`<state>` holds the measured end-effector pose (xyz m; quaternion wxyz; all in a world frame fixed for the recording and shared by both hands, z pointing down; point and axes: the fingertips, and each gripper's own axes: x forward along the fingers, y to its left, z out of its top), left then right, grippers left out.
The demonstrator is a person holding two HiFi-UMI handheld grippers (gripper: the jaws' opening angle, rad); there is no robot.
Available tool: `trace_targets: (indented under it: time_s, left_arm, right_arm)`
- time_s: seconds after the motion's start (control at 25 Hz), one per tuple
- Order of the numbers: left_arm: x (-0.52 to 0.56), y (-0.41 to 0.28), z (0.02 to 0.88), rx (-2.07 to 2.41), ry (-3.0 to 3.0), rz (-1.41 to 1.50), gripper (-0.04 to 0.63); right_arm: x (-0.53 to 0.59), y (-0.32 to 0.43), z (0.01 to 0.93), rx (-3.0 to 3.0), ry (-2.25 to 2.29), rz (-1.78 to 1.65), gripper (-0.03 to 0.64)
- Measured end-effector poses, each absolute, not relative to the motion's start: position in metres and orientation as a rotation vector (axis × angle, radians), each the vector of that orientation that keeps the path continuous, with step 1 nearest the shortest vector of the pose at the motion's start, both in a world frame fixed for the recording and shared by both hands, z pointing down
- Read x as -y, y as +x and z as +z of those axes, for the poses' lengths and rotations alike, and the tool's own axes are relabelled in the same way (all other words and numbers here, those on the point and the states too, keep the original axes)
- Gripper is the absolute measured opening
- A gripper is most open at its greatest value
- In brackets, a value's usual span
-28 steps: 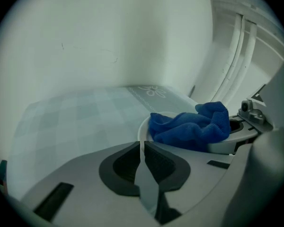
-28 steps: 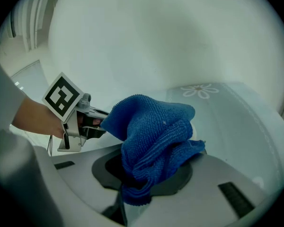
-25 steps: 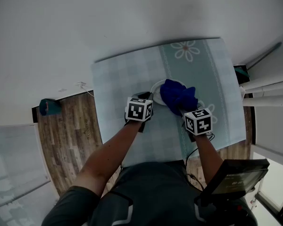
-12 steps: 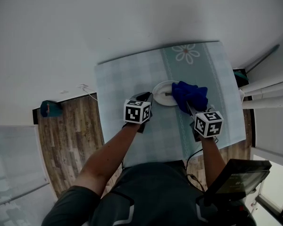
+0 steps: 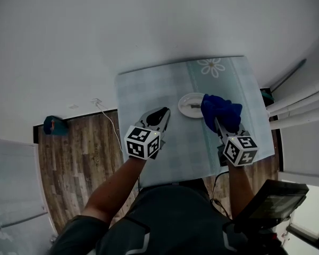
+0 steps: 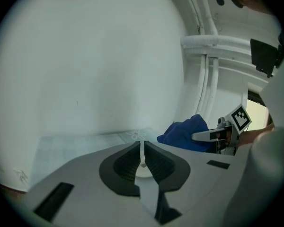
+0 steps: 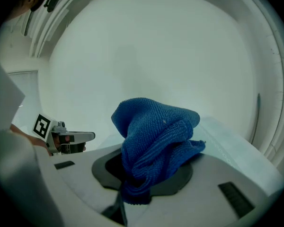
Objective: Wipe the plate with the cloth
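Note:
A small white plate [image 5: 190,104] lies on the table [image 5: 143,92], which has a pale blue checked cover, with a small dark mark on the plate. My right gripper [image 5: 217,122] hangs above the plate's right side, shut on a bunched blue cloth [image 5: 221,110] that is clear of the plate. In the right gripper view the cloth [image 7: 156,136] hides the jaws. My left gripper [image 5: 164,114] hovers left of the plate, apart from it. Its jaws [image 6: 142,144] stand closed to a thin slit with nothing between them, and the plate [image 6: 143,170] shows through below.
White pipes [image 5: 300,108] run along the wall right of the table. On the wooden floor at the left lie a teal object [image 5: 53,124] and a white cable [image 5: 105,110]. A dark device [image 5: 270,201] sits at the lower right, near my body.
Both grippers have risen away from the table. The blue cloth came off the plate to the right, uncovering it. The left gripper left the plate's left rim.

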<state>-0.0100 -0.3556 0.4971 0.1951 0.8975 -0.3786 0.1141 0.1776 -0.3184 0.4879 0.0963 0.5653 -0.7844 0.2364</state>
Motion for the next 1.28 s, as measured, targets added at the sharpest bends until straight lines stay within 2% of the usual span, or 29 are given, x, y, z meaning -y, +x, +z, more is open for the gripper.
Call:
trace_targets:
  time_s: [0.36, 0.56, 0.96, 1.28]
  left_arm:
    - [0.306, -0.054, 0.437, 1.053, 2.562, 0.068, 0.011]
    - [0.281, -0.061, 0.416, 1.044, 2.635, 0.074, 0.011]
    - [0.234, -0.047, 0.359, 1.268, 2.726, -0.067, 0.009]
    - [0.194, -0.012, 0.343, 1.238, 2.655, -0.160, 0.009]
  right_arm:
    - [0.273, 0.146, 0.430, 2.372, 1.762, 0.579, 0.101]
    - [0.252, 0.132, 0.405, 2.432, 1.742, 0.505, 0.101]
    - [0.219, 0.138, 0.373, 2.545, 1.640, 0.380, 0.101]
    - [0.189, 0.163, 0.363, 2.612, 1.595, 0.346, 0.101]
